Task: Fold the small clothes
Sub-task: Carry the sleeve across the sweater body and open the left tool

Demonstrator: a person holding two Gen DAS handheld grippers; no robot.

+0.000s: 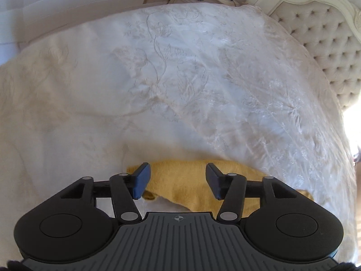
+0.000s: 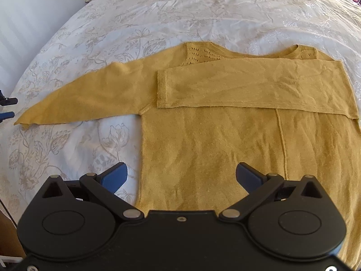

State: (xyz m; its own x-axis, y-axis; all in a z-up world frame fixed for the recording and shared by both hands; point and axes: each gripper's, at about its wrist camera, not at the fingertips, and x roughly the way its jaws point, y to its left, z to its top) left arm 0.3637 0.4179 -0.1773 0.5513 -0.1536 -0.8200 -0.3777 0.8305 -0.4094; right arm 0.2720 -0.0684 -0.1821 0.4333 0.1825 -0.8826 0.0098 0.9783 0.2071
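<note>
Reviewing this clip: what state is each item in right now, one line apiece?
Yellow sweater: lying flat on the bed, partly folded.
Right-hand sleeve: folded across the chest.
Left-hand sleeve: spread out on the bedspread, not yet folded.
Left claw: open, above the sleeve's end.
Right claw: open, holding nothing.

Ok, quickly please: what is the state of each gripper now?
Left gripper: open, holding nothing, over the yellow sweater.
Right gripper: open, holding nothing.

My left wrist camera looks low across the bedspread (image 1: 180, 79) toward the headboard (image 1: 327, 45), my right looks down close, and both share the yellow sweater (image 2: 214, 135).
</note>
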